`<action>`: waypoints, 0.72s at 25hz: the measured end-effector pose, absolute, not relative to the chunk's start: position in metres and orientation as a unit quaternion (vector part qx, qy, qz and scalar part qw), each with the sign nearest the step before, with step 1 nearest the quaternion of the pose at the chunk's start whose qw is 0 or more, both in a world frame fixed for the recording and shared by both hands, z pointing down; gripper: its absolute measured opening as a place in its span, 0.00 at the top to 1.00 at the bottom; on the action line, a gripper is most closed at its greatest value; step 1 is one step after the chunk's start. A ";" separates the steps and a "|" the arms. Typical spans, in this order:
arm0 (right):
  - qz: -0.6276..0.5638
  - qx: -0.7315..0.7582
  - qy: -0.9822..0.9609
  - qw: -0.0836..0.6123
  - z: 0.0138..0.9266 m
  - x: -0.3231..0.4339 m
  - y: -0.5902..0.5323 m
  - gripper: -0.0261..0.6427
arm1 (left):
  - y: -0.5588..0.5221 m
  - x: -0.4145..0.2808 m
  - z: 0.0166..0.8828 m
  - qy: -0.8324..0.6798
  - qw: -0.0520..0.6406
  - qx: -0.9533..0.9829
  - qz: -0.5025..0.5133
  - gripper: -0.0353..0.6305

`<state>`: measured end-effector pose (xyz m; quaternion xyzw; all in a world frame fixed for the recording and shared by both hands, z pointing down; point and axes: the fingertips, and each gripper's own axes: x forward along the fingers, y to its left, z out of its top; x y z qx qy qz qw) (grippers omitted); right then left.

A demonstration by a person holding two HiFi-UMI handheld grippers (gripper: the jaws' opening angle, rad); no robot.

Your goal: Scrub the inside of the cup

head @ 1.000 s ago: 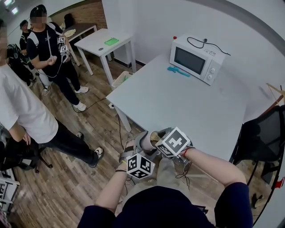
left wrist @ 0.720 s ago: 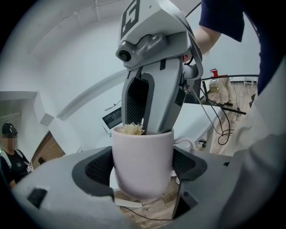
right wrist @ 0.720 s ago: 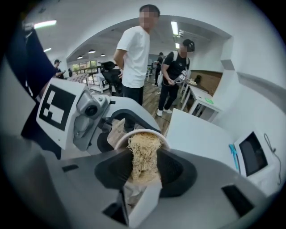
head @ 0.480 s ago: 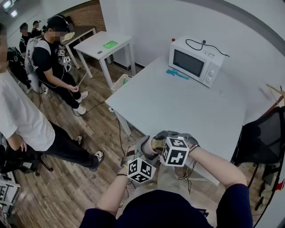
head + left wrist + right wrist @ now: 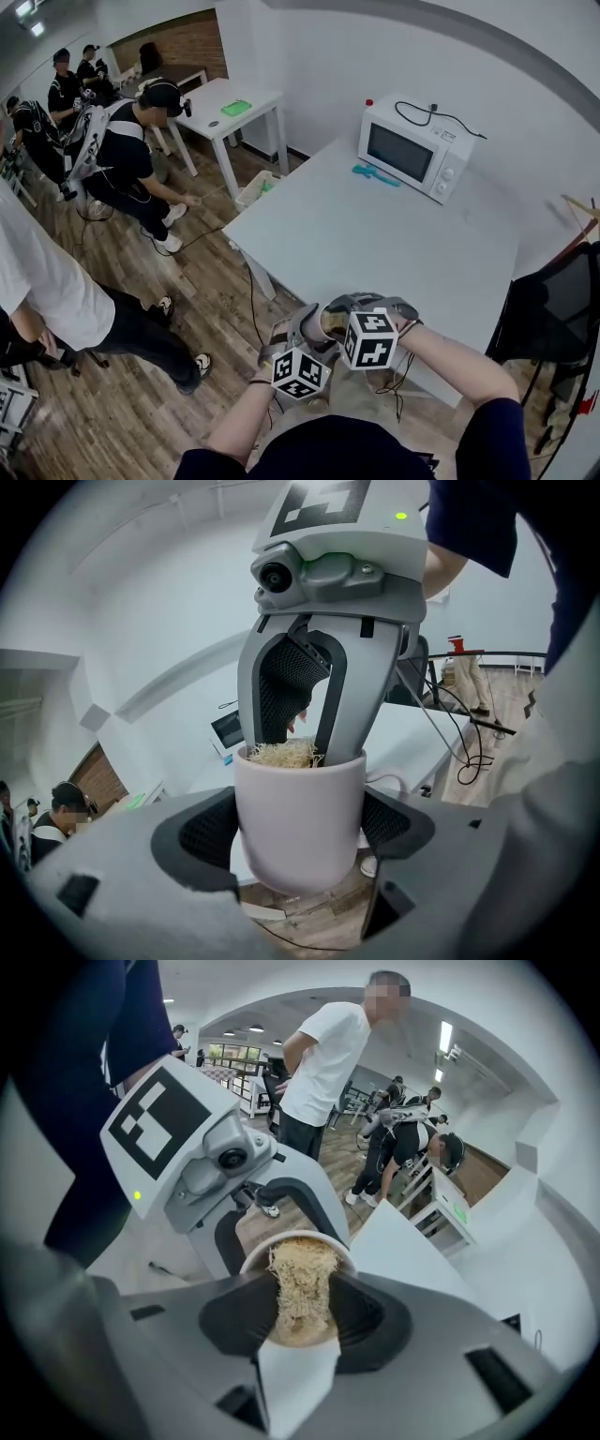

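The left gripper clamps the cup off the table's near edge, mouth facing right. The right gripper pinches the scrubber, which sits inside that mouth, in line with the cup's axis.

Both forearms reach forward, angled inward so the grippers meet before the chest. The left gripper clamps a cup. The right gripper pinches a straw-coloured scrubber, its jaws dipped into that cup.
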<state>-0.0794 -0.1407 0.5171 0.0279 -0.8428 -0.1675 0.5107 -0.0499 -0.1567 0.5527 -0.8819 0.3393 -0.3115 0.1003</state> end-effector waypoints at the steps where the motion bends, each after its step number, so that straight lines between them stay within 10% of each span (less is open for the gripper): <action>1: -0.169 0.027 -0.842 0.511 0.517 -0.078 -0.143 0.72 | -0.158 -0.049 0.553 0.338 0.100 -0.882 -0.311 0.35; 18: -0.320 -0.061 -0.786 0.525 0.532 -0.055 -0.156 0.72 | -0.177 -0.025 0.561 0.312 0.090 -0.895 -0.305 0.35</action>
